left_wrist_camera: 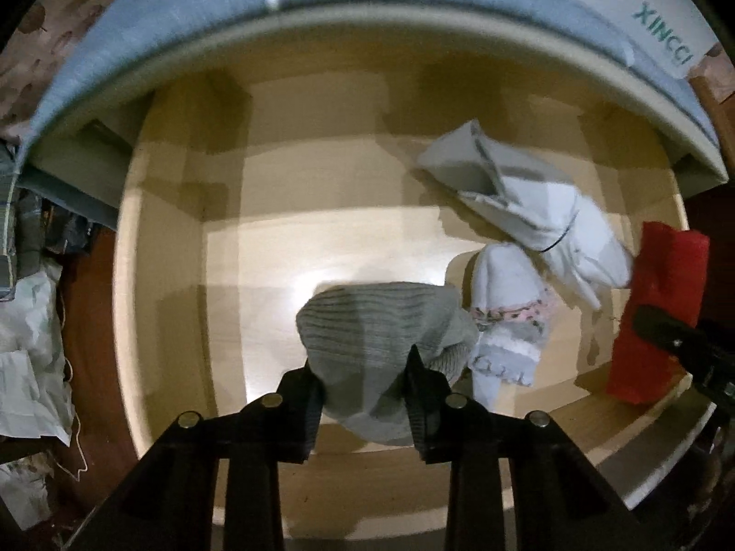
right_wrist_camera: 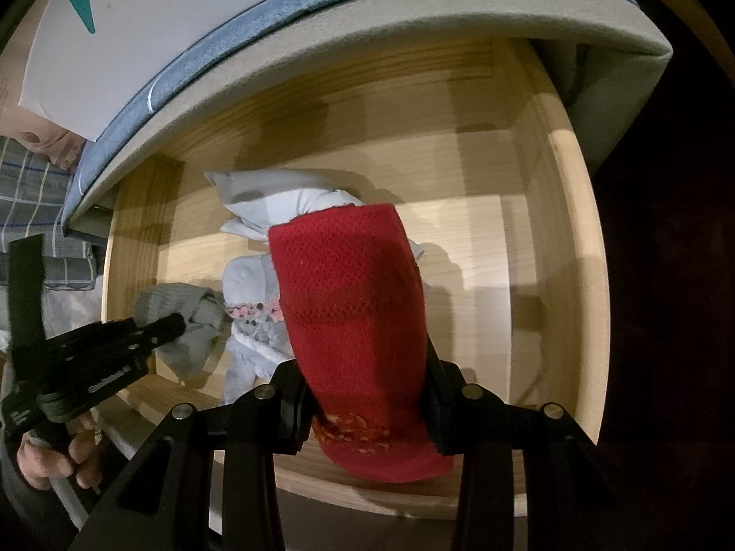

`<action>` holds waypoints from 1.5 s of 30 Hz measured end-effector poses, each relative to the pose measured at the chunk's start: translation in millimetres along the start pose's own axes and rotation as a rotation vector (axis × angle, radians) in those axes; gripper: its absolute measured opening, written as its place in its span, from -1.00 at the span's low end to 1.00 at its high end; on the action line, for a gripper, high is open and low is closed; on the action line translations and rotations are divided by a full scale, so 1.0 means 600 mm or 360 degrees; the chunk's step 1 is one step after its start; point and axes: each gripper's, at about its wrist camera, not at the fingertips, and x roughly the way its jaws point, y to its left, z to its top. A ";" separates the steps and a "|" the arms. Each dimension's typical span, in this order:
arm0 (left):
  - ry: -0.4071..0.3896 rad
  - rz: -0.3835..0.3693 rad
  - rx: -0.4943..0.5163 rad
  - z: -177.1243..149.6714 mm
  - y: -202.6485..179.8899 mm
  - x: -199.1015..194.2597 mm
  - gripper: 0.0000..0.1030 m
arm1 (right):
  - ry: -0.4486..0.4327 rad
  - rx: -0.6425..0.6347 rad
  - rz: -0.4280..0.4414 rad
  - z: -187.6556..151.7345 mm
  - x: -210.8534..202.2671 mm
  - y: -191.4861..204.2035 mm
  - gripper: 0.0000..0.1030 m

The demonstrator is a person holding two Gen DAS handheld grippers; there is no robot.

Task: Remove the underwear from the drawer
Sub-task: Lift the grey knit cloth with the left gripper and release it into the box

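Open wooden drawer [left_wrist_camera: 183,248] seen from above. Left tongs [left_wrist_camera: 365,383] pinch a grey ribbed garment [left_wrist_camera: 381,326] over the drawer floor; right tongs [right_wrist_camera: 367,402] pinch a red knit garment [right_wrist_camera: 349,284]. White underwear [left_wrist_camera: 533,211] lies at 2 o'clock, a frilled white piece [left_wrist_camera: 505,303] beside it

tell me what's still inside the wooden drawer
Two white garments lie on the drawer floor: a folded one and a pink-trimmed one. The floor under them is hidden, as is the part beneath the overhanging top.
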 end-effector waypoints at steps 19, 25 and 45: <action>-0.0639 -0.0046 0.0096 -0.004 0.026 -0.253 -0.40 | -0.0007 -0.0003 0.0010 0.000 -0.002 -0.001 -0.29; -0.0911 -0.0106 0.0103 0.030 0.026 -0.370 -0.40 | -0.0011 -0.0004 0.0023 0.000 -0.005 -0.002 -0.29; -0.1068 -0.0042 0.0054 0.243 0.015 -0.389 -0.40 | -0.0033 0.0002 0.0073 0.005 -0.011 -0.006 -0.29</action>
